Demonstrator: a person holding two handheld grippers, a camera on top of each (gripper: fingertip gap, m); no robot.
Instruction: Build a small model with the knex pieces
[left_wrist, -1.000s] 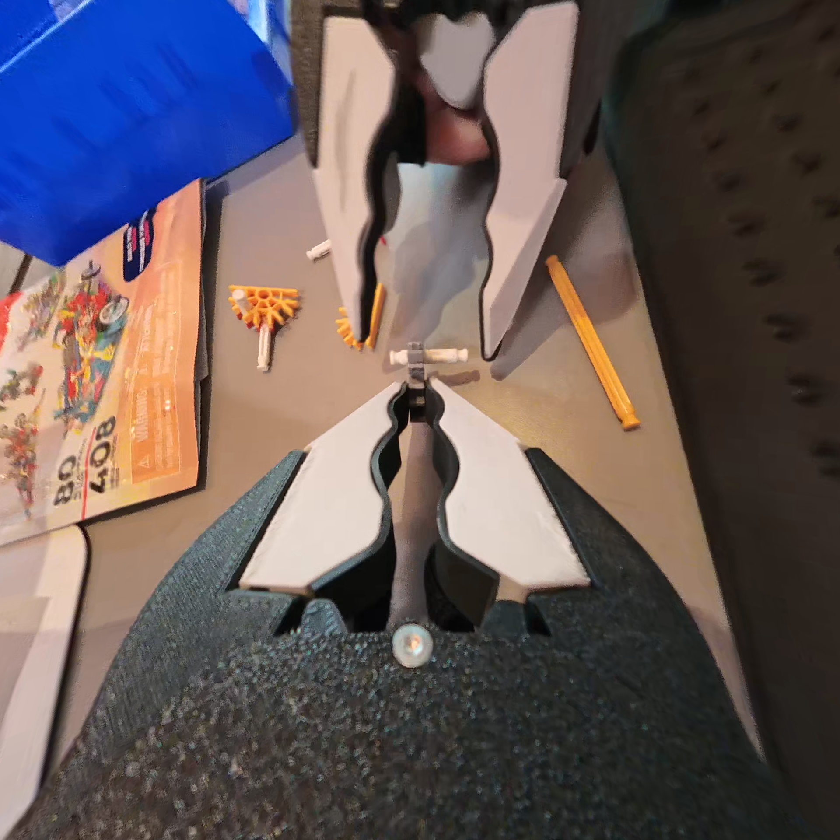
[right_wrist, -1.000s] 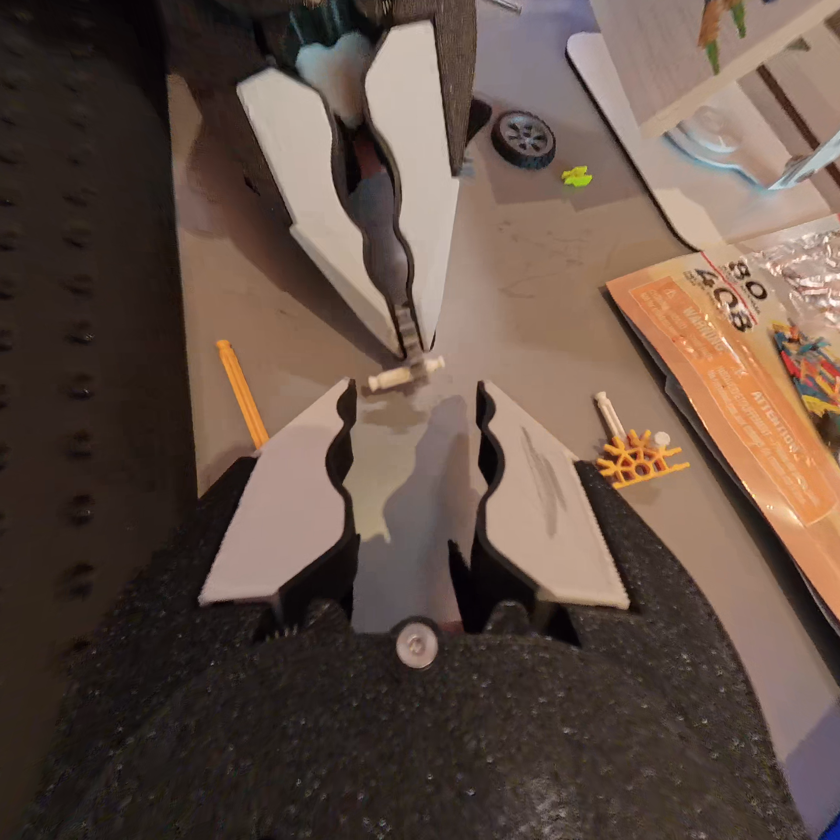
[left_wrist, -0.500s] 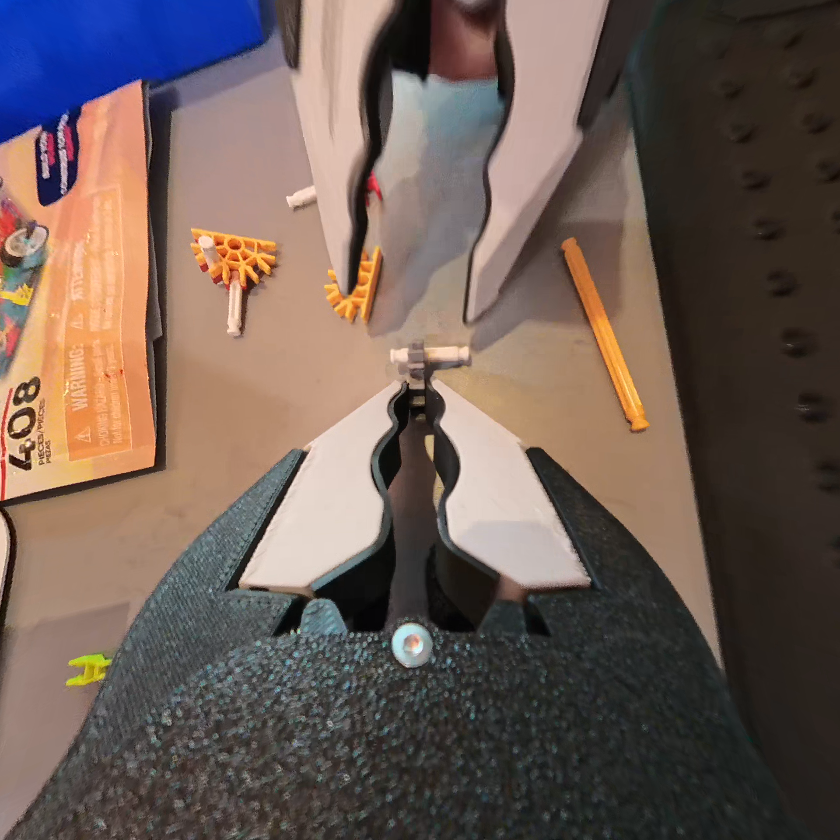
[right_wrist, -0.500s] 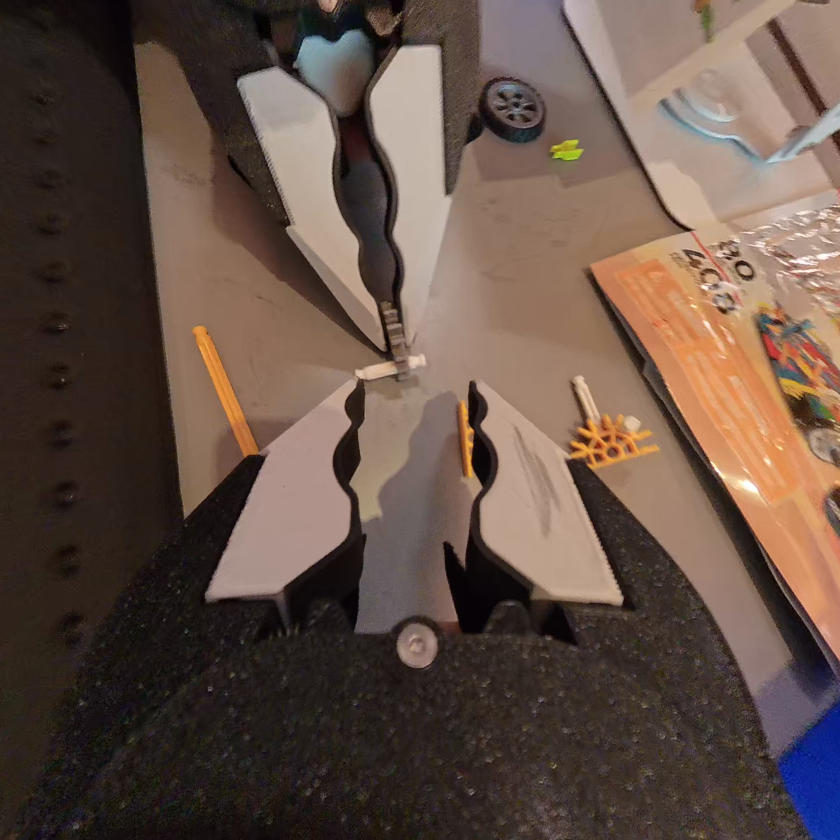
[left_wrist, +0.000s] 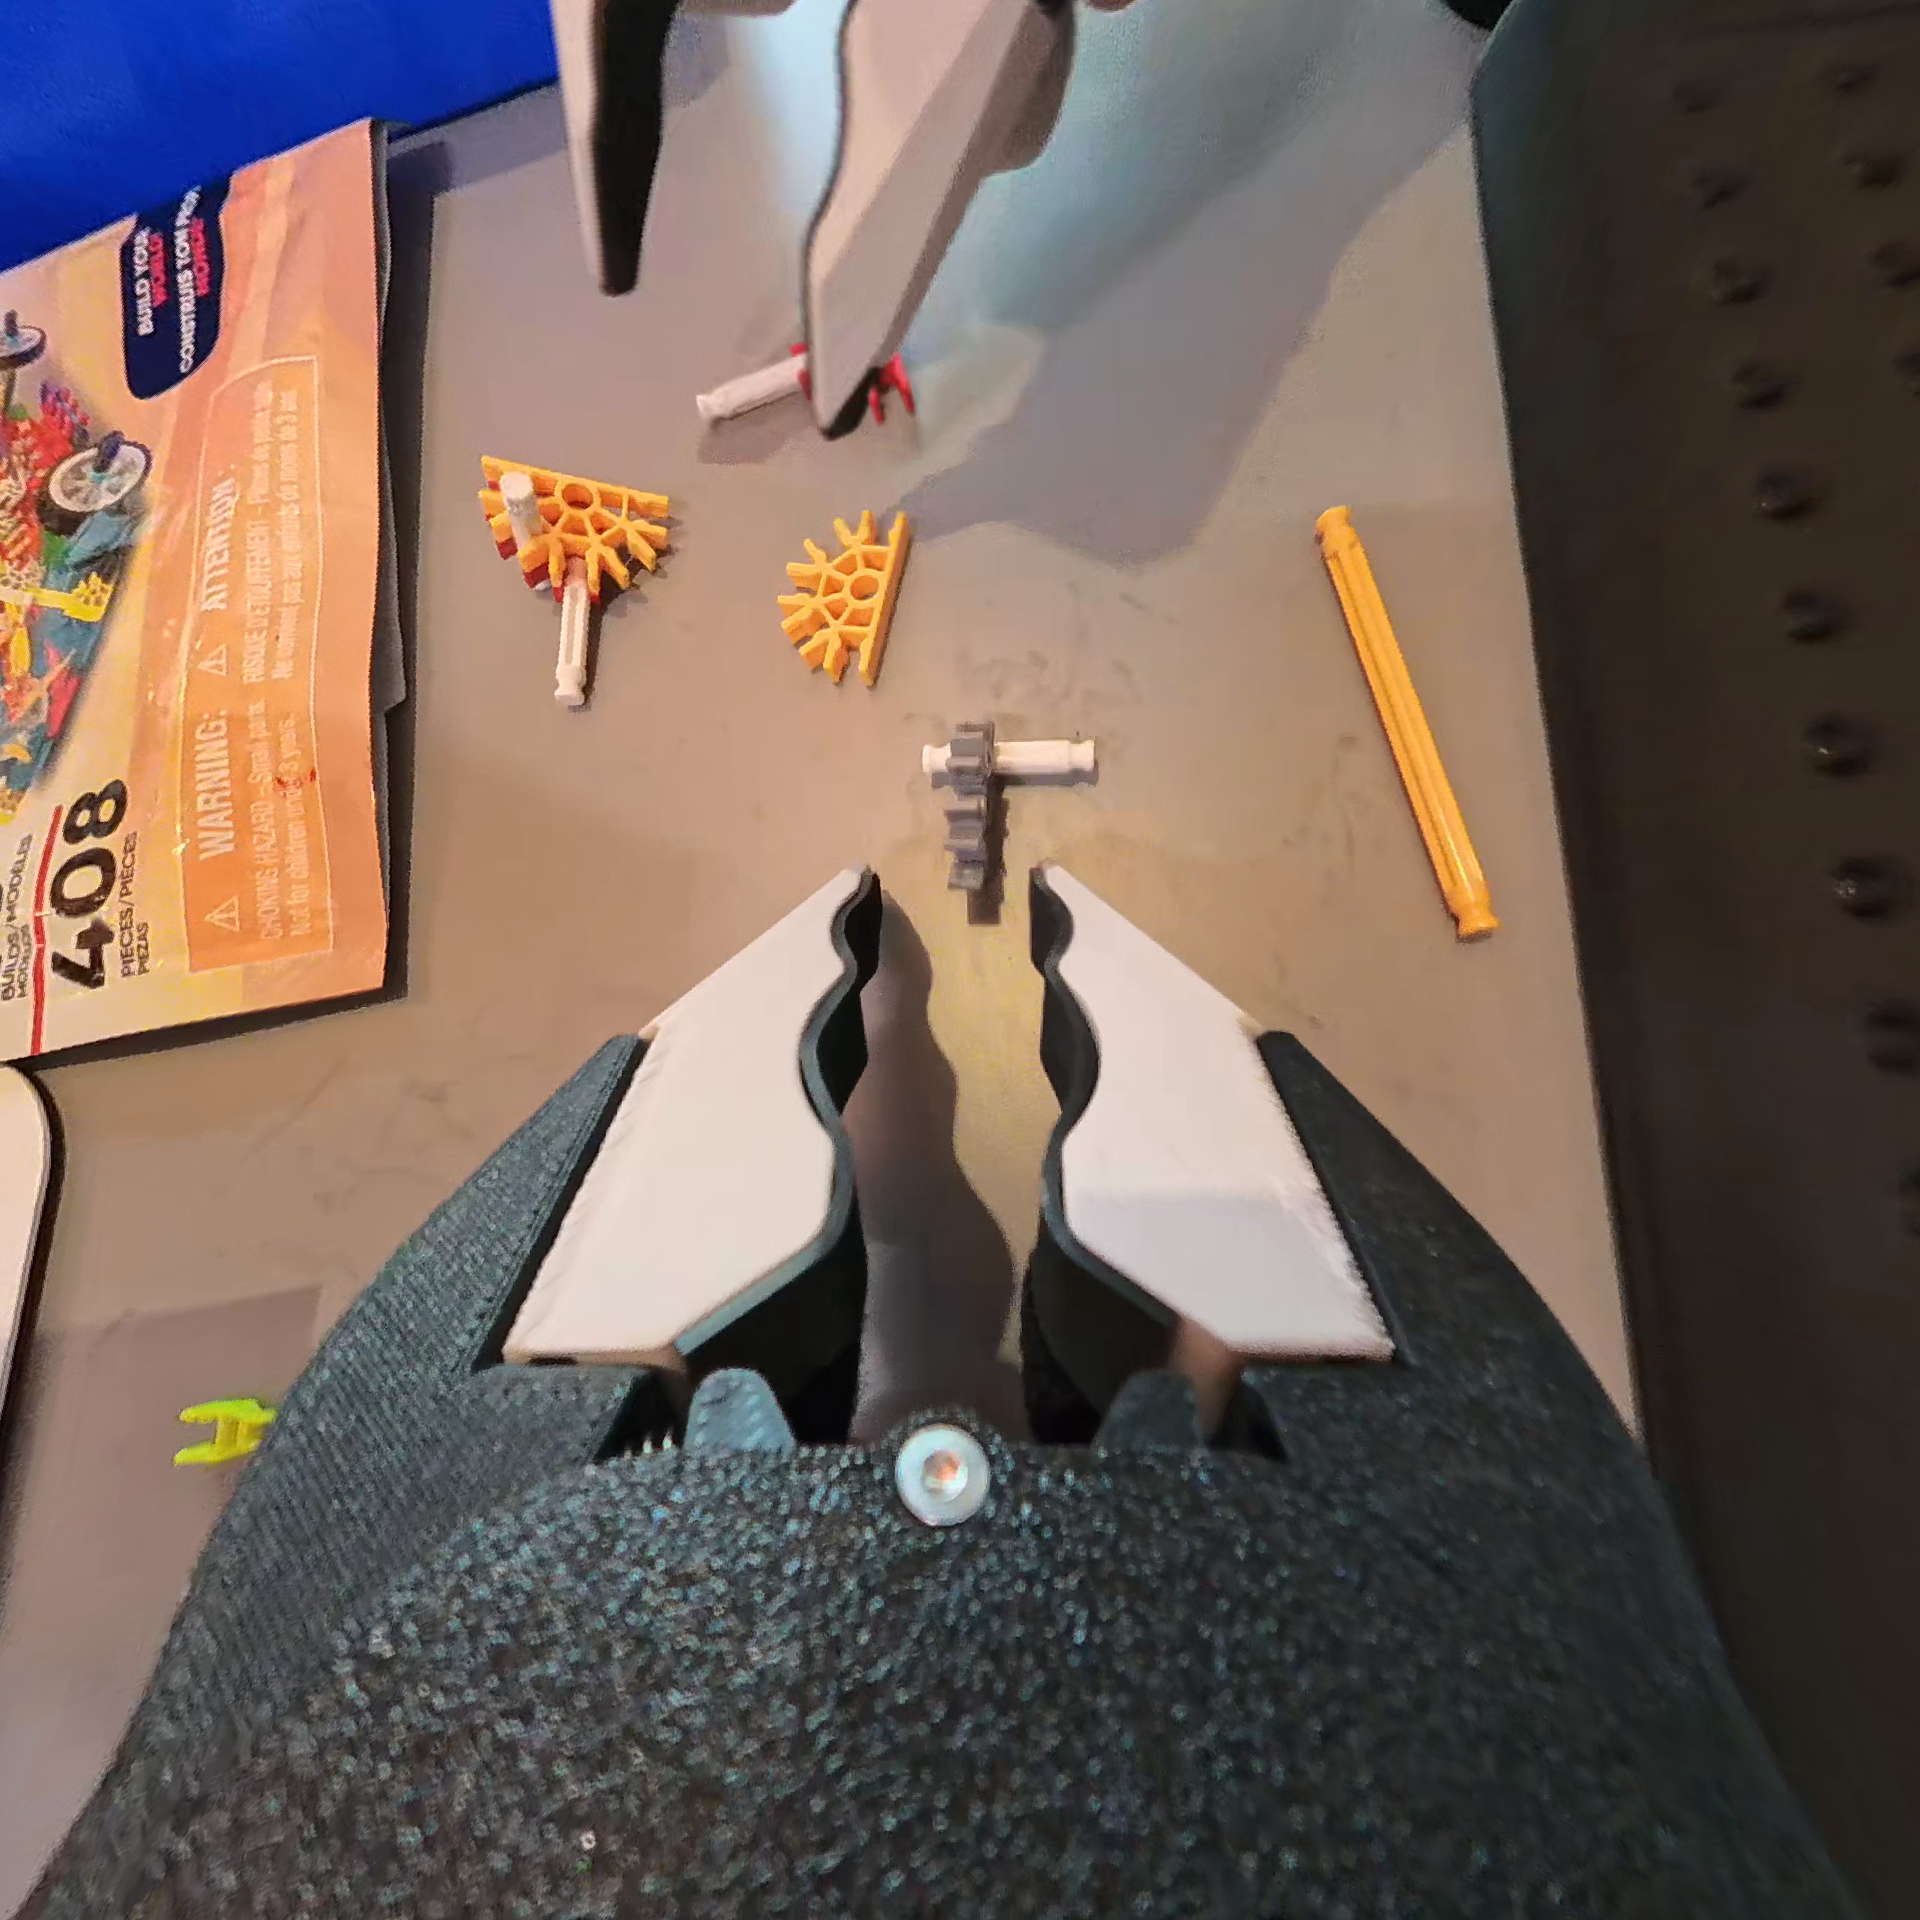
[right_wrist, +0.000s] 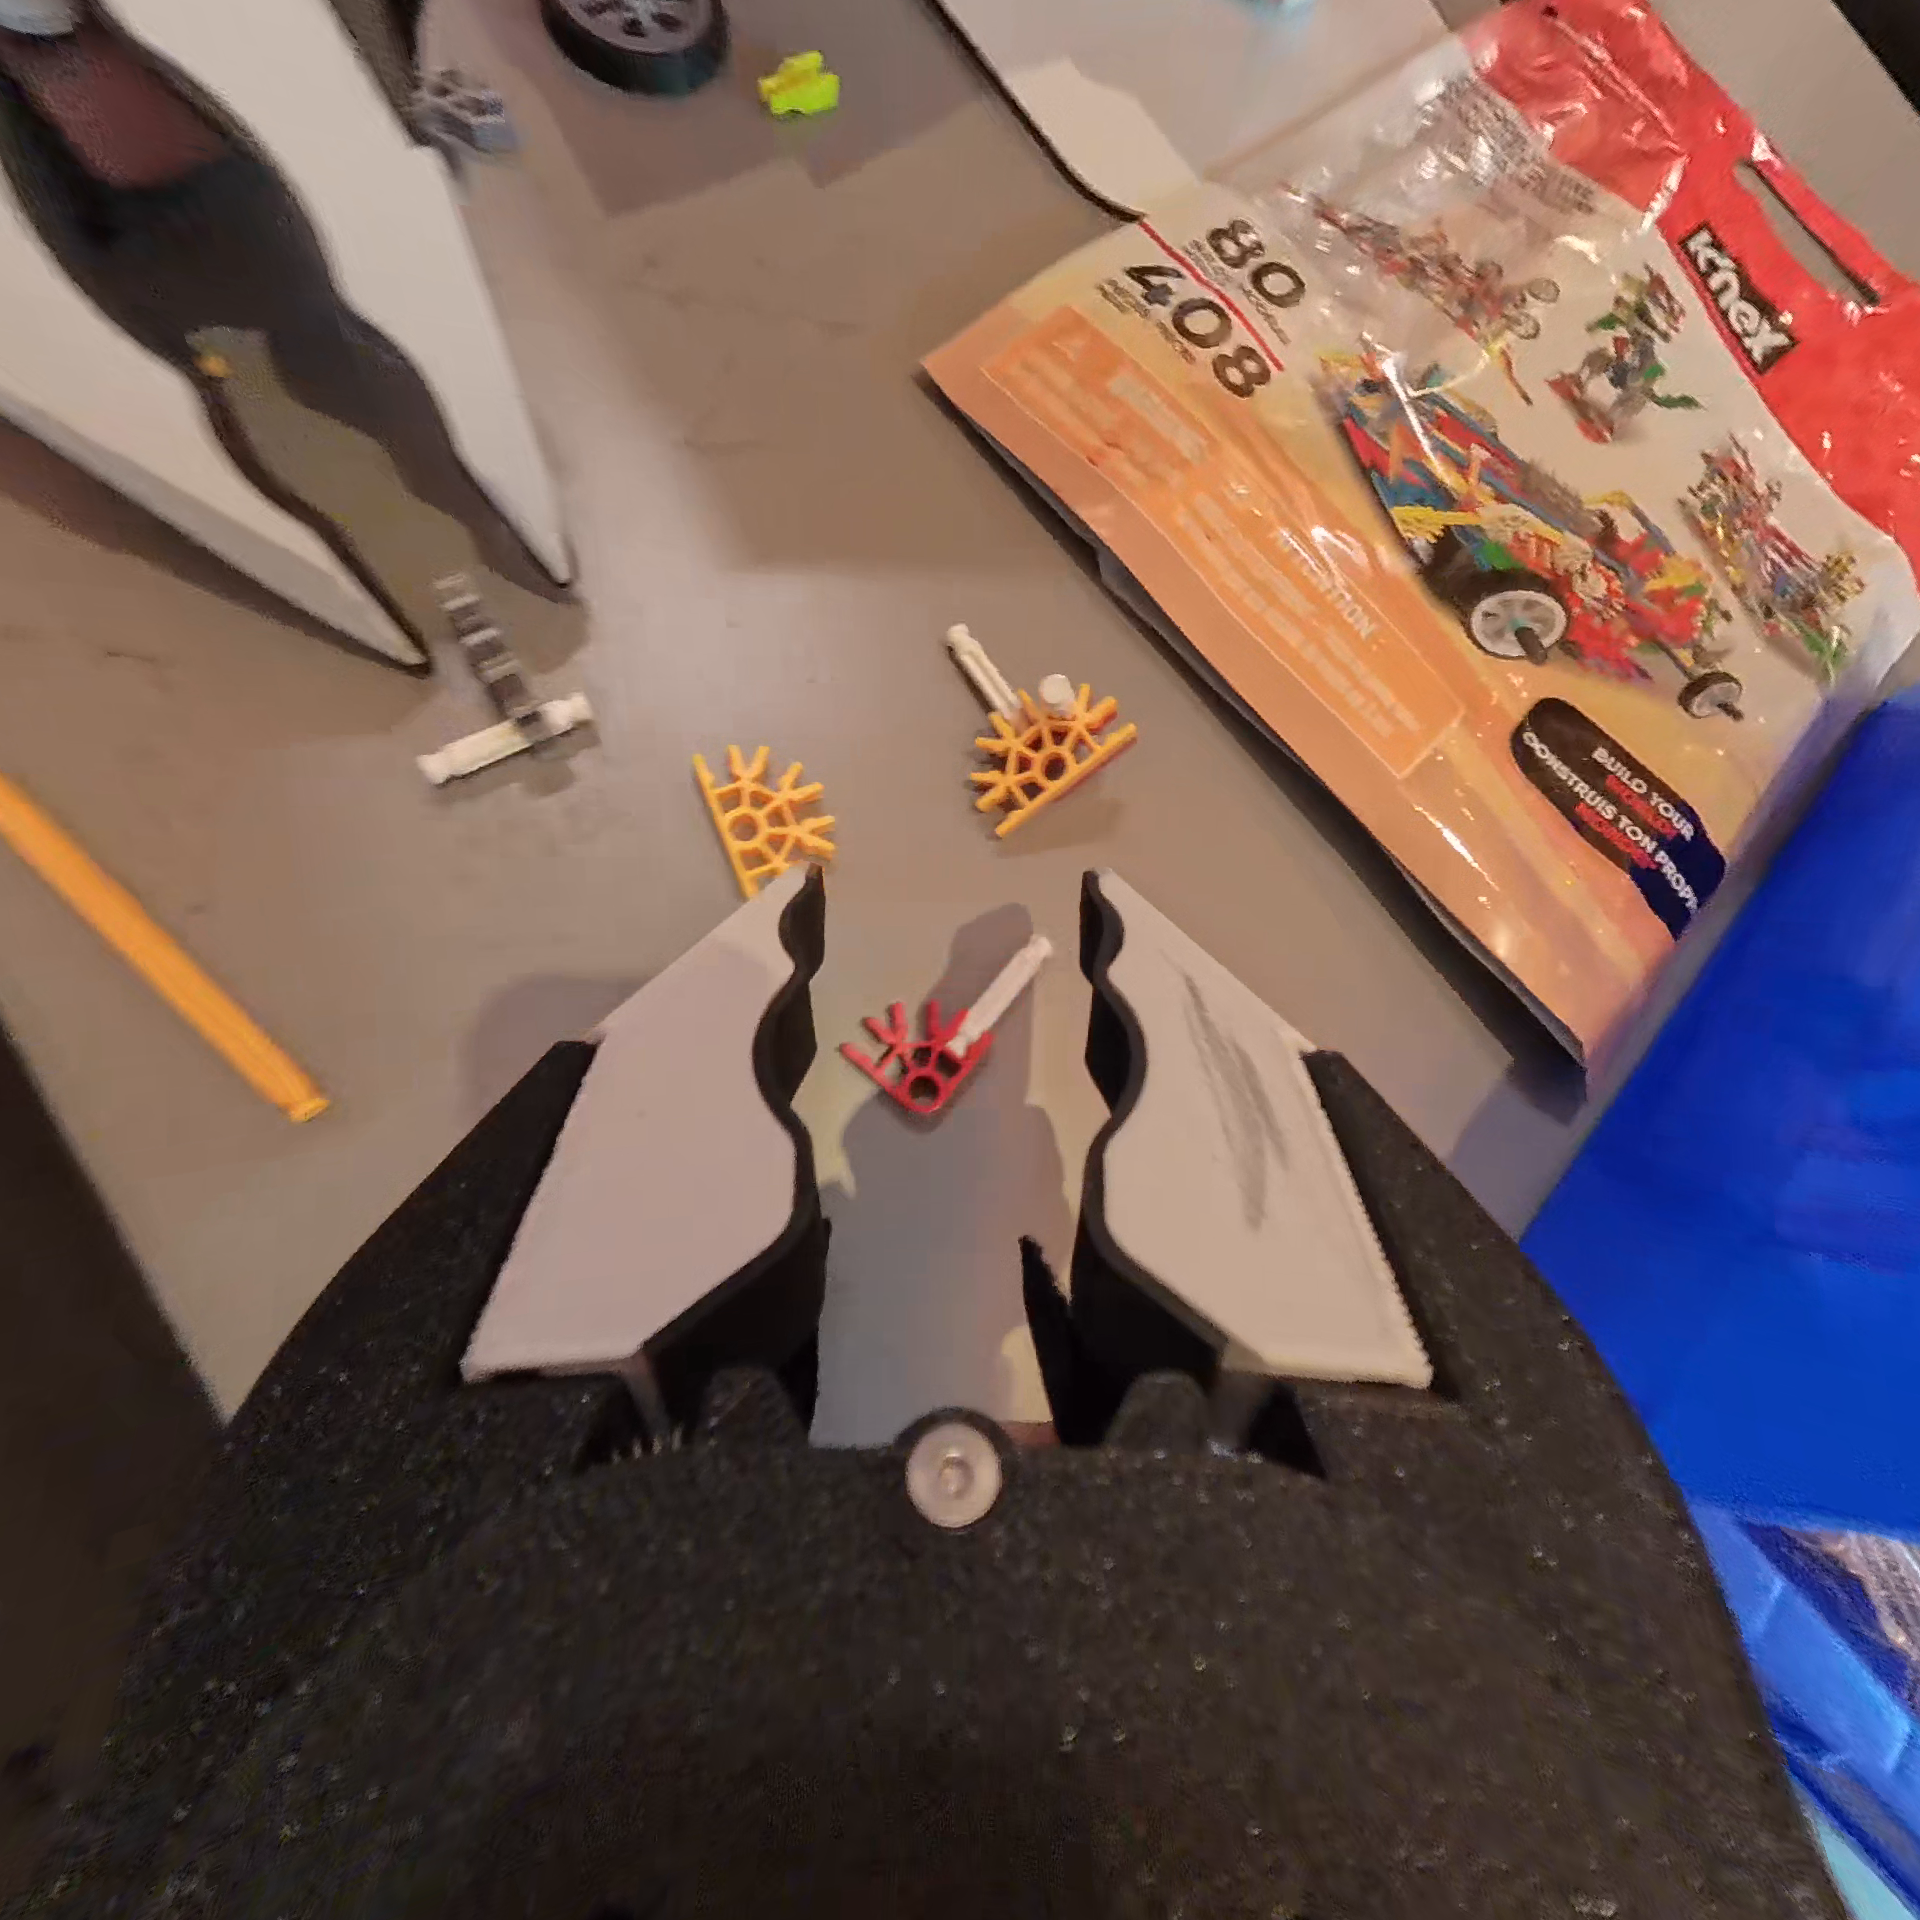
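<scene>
Left gripper (left_wrist: 954, 894): jaws parted a little and holding nothing; it hovers low over the grey tabletop (left_wrist: 1143, 582), its tips just short of the grey piece.
Grey connector with white rod (left_wrist: 977, 800): a grey toothed strip with a short white rod crossing its far end; it lies flat on the tabletop, just ahead of the gap between the left jaws and free of them.
Right gripper (right_wrist: 951, 888): jaws wide apart and empty, held above the tabletop, with the red piece lying in the gap.
Red connector (right_wrist: 914, 1055): a small red fan-shaped piece with a white rod (right_wrist: 1003, 992) plugged into it, pointing away and to the right; it touches neither jaw.
Yellow connector (right_wrist: 764, 816): lies alone just beyond the right gripper's left jaw tip, between the red piece and the grey one.
Yellow connector with white rod (right_wrist: 1044, 748): lies farther off, near the bag.
Long yellow rod (left_wrist: 1397, 717): lies by itself near the dark edge of the tabletop, well apart from the connectors.
Printed plastic bag (right_wrist: 1455, 540): lies flat on the tabletop beside the loose pieces, with a blue box (right_wrist: 1766, 1143) next to it.
Small wheel (right_wrist: 634, 42) and lime-green clip (right_wrist: 798, 88): lie at the far side, near each other.
</scene>
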